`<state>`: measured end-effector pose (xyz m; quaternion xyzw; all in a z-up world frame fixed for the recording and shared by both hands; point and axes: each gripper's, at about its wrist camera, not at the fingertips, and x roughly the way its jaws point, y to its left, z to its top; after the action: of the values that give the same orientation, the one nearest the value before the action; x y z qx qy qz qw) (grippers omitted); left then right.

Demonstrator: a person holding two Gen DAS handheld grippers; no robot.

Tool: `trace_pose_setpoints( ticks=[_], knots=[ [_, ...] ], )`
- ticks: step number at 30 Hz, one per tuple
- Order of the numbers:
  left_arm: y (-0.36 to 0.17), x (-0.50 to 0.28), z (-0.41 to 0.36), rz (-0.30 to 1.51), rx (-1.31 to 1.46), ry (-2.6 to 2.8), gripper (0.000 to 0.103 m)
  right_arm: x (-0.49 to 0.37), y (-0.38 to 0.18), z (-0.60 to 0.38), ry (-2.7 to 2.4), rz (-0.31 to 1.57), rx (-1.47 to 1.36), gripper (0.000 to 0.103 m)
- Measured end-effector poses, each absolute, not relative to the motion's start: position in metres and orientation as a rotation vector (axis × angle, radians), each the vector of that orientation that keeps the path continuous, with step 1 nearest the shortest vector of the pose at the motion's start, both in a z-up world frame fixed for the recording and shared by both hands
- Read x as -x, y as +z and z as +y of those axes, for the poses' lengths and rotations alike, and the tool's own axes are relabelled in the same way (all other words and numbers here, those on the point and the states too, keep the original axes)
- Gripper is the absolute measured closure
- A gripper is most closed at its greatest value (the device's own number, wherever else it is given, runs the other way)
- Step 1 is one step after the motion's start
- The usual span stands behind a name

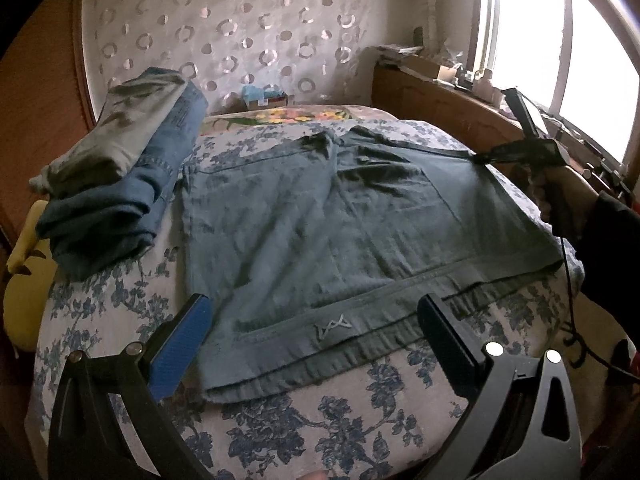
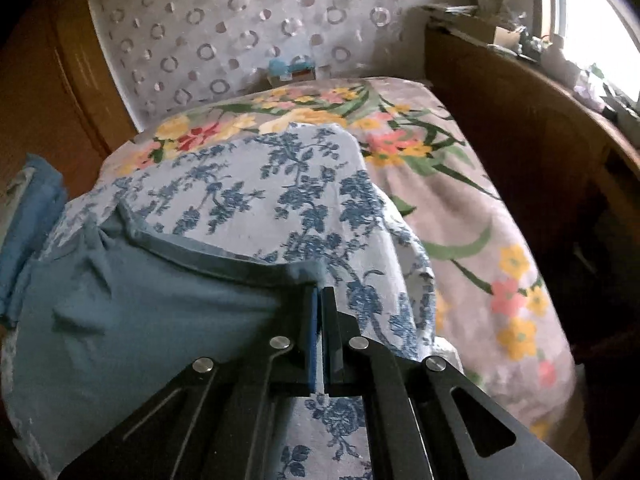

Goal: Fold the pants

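Grey-blue pants lie spread flat on the bed, waistband toward me in the left wrist view. My left gripper is open and empty, its fingers hovering on either side of the waistband. My right gripper is shut on a far corner of the pants, pulling the cloth taut. It also shows in the left wrist view at the right edge of the pants, held by a hand.
A stack of folded clothes sits on the bed at the left. The bed has a blue floral cover over a colourful floral sheet. A wooden ledge with clutter runs under the window at right.
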<state>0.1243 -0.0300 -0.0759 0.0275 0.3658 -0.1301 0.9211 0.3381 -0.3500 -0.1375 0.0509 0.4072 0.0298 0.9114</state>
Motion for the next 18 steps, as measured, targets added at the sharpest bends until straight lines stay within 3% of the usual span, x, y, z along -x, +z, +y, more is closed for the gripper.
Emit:
trace_pose_setpoints(
  ticks=[8,13,18],
  knots=[
    [-0.081,-0.125,-0.004,0.766,-0.025,-0.238,0.000,-0.306,-0.123,-0.332,0.102,0.820,-0.006,0.090],
    [-0.092,-0.125,0.017,0.794,0.007,-0.210,0.000,-0.255,-0.114,-0.329,0.177,0.759,-0.010,0.069],
    [-0.095,-0.118,0.035,0.792,0.076,-0.227,0.008,-0.203,-0.120,-0.320,0.247,0.736,-0.007,0.068]
  ],
)
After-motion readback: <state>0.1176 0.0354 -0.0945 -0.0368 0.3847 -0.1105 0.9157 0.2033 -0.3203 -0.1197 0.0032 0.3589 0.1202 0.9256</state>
